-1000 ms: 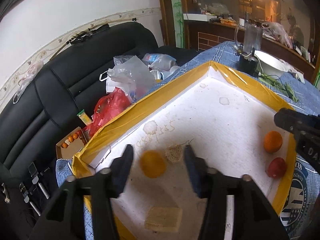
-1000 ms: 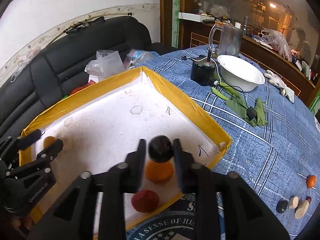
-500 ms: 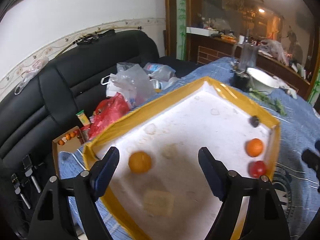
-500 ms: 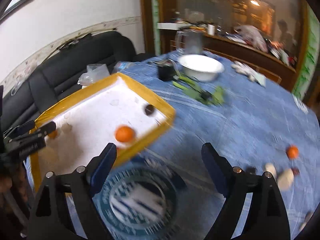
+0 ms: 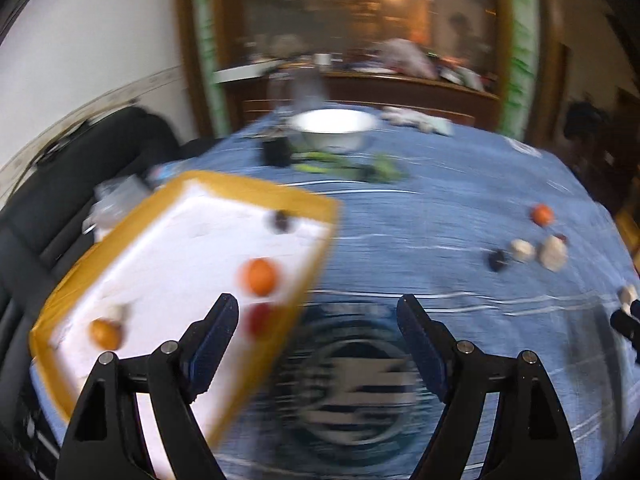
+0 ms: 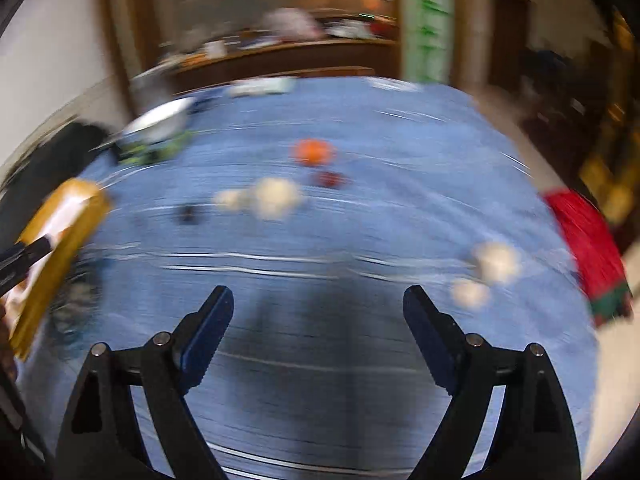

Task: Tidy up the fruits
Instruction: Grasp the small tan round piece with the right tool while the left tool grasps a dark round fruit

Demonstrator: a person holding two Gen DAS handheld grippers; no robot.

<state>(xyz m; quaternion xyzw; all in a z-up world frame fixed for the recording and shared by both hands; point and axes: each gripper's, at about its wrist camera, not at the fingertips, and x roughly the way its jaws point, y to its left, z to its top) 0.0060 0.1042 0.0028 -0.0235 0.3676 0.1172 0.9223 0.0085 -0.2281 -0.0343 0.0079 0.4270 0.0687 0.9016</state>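
A white tray with a yellow rim (image 5: 240,190) lies at the left of the blue table. In it sit an orange (image 5: 261,277), a red fruit (image 5: 259,319), a dark fruit (image 5: 281,221) and a yellow-orange fruit (image 5: 105,333). My left gripper (image 5: 318,314) is open and empty above the tray's near corner. My right gripper (image 6: 318,308) is open and empty over bare cloth. Ahead of it lie an orange (image 6: 313,152), a dark red fruit (image 6: 330,178), pale round pieces (image 6: 276,197) and a small dark fruit (image 6: 188,213). Both views are motion-blurred.
A white bowl (image 5: 332,130), a black block (image 5: 277,153) and green stalks (image 5: 344,165) stand at the table's far side. More pale pieces (image 6: 496,262) and a red cloth (image 6: 586,240) lie at the right. A black sofa (image 5: 60,184) is left of the table.
The right gripper let go of the dark fruit in the tray, opened and swung right over the cloth. The left gripper opened wide, drew back from the yellow-orange fruit and turned right.
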